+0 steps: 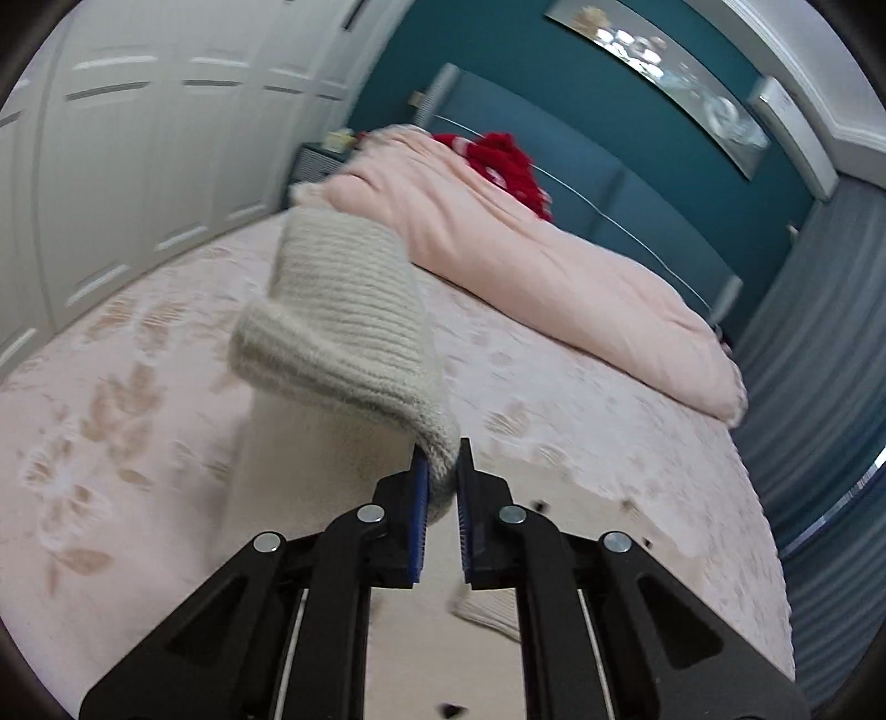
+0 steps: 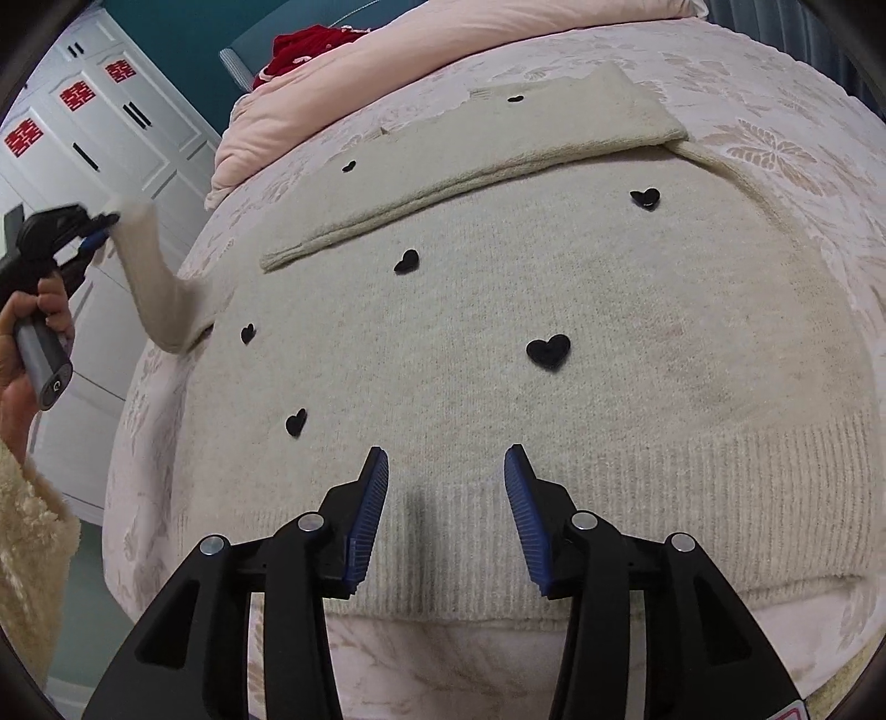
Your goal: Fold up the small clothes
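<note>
Place: you're in a home bedroom.
Bed: patterned pink bedspread (image 1: pixel 138 387), rolled pink duvet (image 1: pixel 554 266) along its far edge.
Headboard: blue padded panel (image 1: pixel 637 194) against a teal wall (image 1: pixel 498 50).
Wardrobe: white panelled doors (image 2: pixel 111 127) with red paper cut-outs (image 2: pixel 77 95).

light: soft, even, indoor | left view: motion-blurred | right view: sharp | edges: fisheye-bent, dark vignette
</note>
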The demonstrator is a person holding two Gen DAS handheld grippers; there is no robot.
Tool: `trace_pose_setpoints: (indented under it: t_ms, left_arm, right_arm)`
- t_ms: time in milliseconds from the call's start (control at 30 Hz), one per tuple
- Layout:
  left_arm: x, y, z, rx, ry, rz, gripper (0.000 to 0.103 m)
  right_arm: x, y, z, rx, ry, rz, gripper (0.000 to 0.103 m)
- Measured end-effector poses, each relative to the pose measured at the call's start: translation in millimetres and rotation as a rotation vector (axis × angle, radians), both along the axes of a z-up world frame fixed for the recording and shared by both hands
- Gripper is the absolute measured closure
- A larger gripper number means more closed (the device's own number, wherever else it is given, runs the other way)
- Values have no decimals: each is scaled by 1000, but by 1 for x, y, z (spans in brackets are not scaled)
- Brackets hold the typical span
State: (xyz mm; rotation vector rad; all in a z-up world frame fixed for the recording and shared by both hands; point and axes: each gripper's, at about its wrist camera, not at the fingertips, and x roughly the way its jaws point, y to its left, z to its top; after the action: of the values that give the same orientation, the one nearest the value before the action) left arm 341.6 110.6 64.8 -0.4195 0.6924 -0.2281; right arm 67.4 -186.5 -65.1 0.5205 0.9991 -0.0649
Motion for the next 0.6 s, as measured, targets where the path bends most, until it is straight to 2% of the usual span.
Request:
trace_pose_setpoints:
  t_ms: [67, 133, 200, 233, 333, 400, 500, 600]
  left_arm:
    - [-11, -63, -17, 17, 40, -104, 89]
    - [-26, -111, -51, 16, 125, -179, 83]
    - [-46, -135, -89, 9, 229, -197, 59]
    - [-57, -138, -103, 2, 253, -181, 58]
    - [-94, -121, -133, -40, 297, -126, 52]
    - [-115, -99, -143, -37, 307, -72, 49]
    - [-138, -60, -154, -58, 314, -6, 47]
    - [-149, -32, -161, -115, 295, -11, 47]
  right_arm:
    - [-2, -8, 3, 3, -9, -10, 57]
    - [-4, -18, 5, 0, -10, -19, 54]
    - [-6, -29, 8, -12, -14, -31, 53]
    - [-6, -36, 11, -16, -20, -35, 52]
    - [4, -52, 19, -34, -44, -40, 44]
    - [25, -61, 22, -4, -58, -25, 43]
    - [73, -67, 25, 8, -69, -4, 42]
    - [124, -67, 24, 57, -100, 1, 42]
